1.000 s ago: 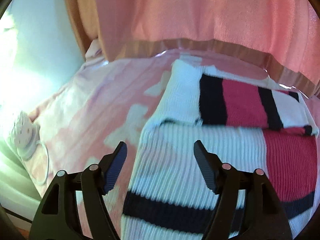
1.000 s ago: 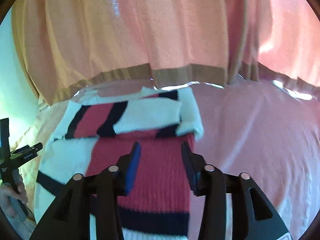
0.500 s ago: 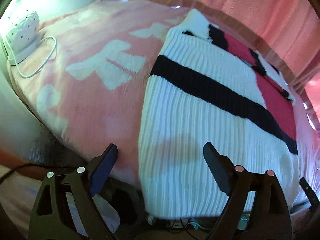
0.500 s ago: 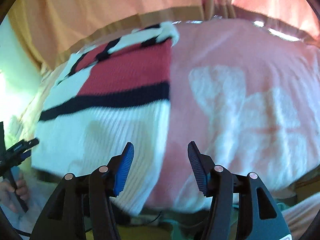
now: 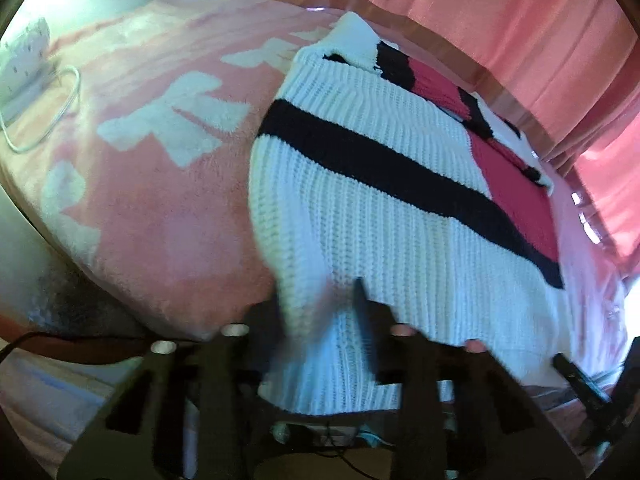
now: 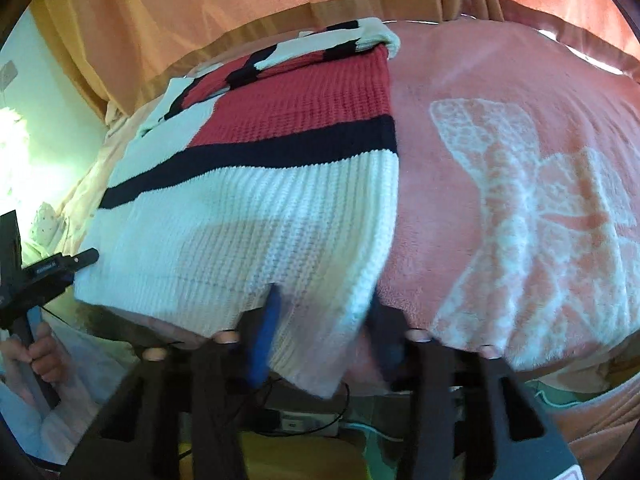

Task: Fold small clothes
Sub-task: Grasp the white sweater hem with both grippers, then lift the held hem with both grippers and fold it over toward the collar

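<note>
A knit sweater (image 5: 380, 208) in white, with a black stripe and a red panel, lies flat on a pink blanket (image 5: 160, 184). Its sleeves (image 5: 400, 64) are folded across the far end. My left gripper (image 5: 316, 292) is closing on the near left corner of the white hem, and the knit bunches between its fingers. In the right wrist view the sweater (image 6: 260, 208) hangs over the bed's near edge. There my right gripper (image 6: 324, 292) is closing on the near right hem corner, with fabric filling the gap between its fingers.
Pink-orange curtains (image 5: 480, 20) hang behind the bed. A white dotted device with a cord (image 5: 24, 64) sits at the blanket's far left. A hand (image 6: 40, 356) holds the other gripper at the right view's left edge. Cables and a power strip (image 6: 304, 424) lie below the bed edge.
Both grippers came back from the sleeve end to the near hem and dropped lower. Their jaws, wide apart before, have narrowed around the two hem corners.
</note>
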The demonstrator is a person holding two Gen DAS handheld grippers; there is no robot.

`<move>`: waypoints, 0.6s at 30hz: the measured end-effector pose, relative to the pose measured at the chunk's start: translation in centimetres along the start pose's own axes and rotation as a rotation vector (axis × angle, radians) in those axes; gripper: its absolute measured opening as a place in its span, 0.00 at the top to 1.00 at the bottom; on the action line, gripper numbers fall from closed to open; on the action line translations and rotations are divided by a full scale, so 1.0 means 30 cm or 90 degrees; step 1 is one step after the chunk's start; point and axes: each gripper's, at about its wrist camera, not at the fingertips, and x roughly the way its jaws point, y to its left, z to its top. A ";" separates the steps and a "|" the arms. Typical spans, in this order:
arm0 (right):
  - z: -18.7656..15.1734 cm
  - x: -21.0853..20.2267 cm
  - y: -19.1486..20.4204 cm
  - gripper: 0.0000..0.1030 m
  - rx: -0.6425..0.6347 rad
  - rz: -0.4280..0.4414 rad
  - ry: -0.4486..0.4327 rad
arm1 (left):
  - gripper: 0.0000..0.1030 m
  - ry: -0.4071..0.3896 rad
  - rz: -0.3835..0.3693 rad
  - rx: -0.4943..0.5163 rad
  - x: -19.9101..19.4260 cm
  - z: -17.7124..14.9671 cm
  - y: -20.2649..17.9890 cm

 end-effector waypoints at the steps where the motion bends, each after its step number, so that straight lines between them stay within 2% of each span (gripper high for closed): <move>1: 0.000 0.003 -0.001 0.88 -0.002 0.002 0.002 | 0.86 0.001 -0.004 0.001 0.002 0.000 0.001; 6: 0.008 -0.069 -0.006 0.92 0.017 0.038 -0.041 | 0.89 -0.024 -0.037 0.018 -0.059 -0.009 -0.031; 10: 0.003 -0.224 -0.007 0.92 0.028 0.079 -0.105 | 0.89 -0.051 -0.098 0.011 -0.218 -0.031 -0.059; 14: -0.017 -0.390 0.001 0.94 -0.003 0.064 -0.139 | 0.89 -0.081 -0.148 0.018 -0.416 -0.035 -0.089; 18: -0.090 -0.485 -0.039 0.94 -0.003 0.028 -0.108 | 0.89 -0.074 -0.163 0.040 -0.553 -0.088 -0.096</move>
